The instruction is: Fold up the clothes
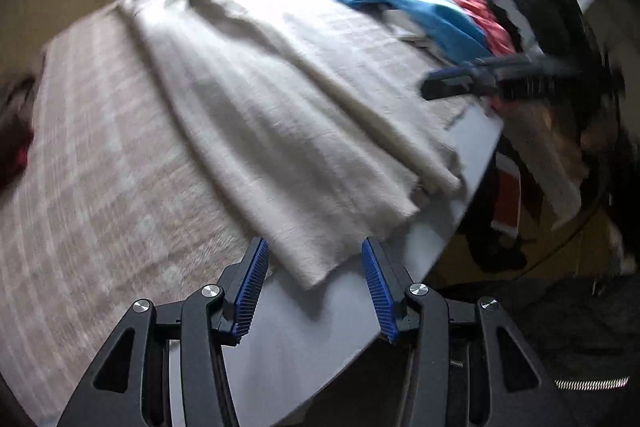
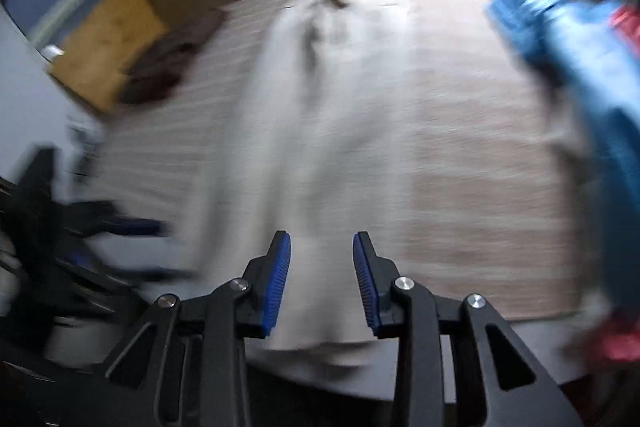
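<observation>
A dark red garment [image 1: 14, 143] lies at the table's [image 1: 288, 339] left edge. The cream garment [image 1: 256, 115] stretches lengthwise across its middle, hem between the spread left claw [image 1: 314, 291]. The right claw [image 2: 321, 281] is spread too. Blue clothes [image 1: 400, 3] sit right.

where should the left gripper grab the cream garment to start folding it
Take the cream garment at its near hem corner, coming in low from the table edge. That corner lies flat just ahead of the open left gripper, so a jaw could likely slip under it.
</observation>
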